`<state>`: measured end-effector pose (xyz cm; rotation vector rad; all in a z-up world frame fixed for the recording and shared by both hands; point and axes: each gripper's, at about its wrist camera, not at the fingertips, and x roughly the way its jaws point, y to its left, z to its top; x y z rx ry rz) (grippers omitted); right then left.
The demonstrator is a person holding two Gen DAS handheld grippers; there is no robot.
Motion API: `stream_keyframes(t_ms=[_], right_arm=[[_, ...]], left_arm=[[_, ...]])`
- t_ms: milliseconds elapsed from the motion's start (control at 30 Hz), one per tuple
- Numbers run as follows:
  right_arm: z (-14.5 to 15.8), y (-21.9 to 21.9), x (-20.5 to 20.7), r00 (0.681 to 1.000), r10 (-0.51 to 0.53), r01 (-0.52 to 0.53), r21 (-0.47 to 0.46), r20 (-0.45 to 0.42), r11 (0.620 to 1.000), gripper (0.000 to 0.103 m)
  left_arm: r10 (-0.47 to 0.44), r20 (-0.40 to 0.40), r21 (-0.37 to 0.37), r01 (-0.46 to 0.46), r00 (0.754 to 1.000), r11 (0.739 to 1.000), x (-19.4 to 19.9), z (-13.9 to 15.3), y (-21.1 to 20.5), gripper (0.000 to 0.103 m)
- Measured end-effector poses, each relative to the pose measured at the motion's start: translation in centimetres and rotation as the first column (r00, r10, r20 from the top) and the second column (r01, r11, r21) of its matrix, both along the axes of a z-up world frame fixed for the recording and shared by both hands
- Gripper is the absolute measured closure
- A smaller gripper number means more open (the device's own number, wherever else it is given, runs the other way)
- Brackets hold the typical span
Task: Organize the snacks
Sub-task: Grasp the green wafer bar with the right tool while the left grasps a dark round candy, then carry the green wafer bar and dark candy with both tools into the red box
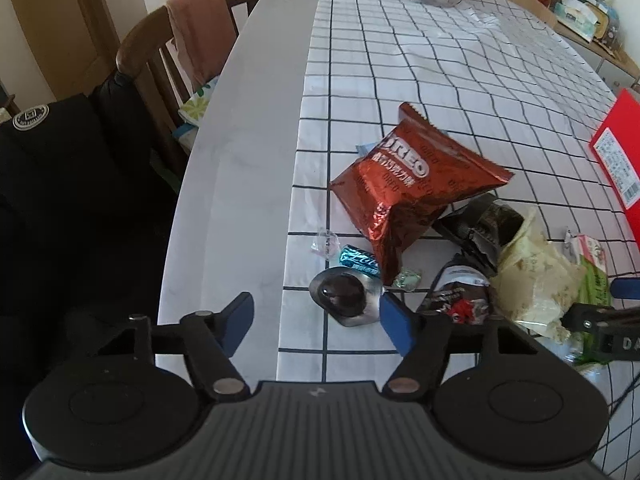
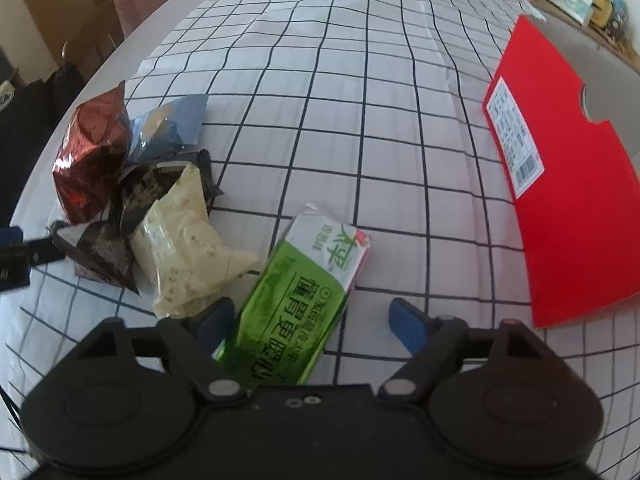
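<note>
The left gripper (image 1: 316, 316) stands with its jaws apart around a dark round sweet in a silvery wrapper (image 1: 345, 295), the pads not pressing it. The right gripper (image 2: 308, 320) is likewise unclenched, the green packet (image 2: 296, 300) lying between its blue pads, touching only one. Farther on the checked tablecloth (image 2: 360, 120) sit the cream bag (image 2: 184, 240), the red-brown Oreo bag (image 1: 404, 184) and, well apart, the red box (image 2: 568, 200).

OREO on red-brown snack bag (image 1: 412, 184)
</note>
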<state>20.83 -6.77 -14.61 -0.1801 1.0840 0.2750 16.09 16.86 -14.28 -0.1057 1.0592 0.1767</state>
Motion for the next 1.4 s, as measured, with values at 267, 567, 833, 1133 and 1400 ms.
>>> stream_keyframes(t_ms=[267,567,833,1133,1400], right_arm=[[0.5,-1.1,-0.7,0.998,0.063,-0.063,-0.007,0.018,0.998,0.052],[0.7,-2.5,-0.9,0.997,0.071,-0.071,0.011,0.015,0.997,0.061],[1.1,-2.9,-1.3,0.998,0.060,-0.061,0.041,0.023,0.997,0.061],[4.2,-4.0,-2.5,0.997,0.047,-0.052,0.096,0.054,0.994,0.061],[7.7,-5.5,-3.6,0.994,0.045,-0.057,0.126,0.098,0.990,0.061]], left_arm=[[-0.011,0.009,-0.014,0.011,1.000,1.000,0.6,-0.4,-0.4,0.054],[0.014,0.028,-0.008,-0.014,1.000,1.000,0.2,-0.3,-0.5,0.071],[0.042,0.042,-0.024,-0.041,0.998,0.999,-0.7,0.8,-0.3,0.071],[0.049,0.079,-0.065,-0.044,0.996,0.997,-1.9,3.6,-1.0,0.071],[0.006,0.133,-0.075,0.004,0.991,0.997,-2.4,7.4,-3.7,0.071]])
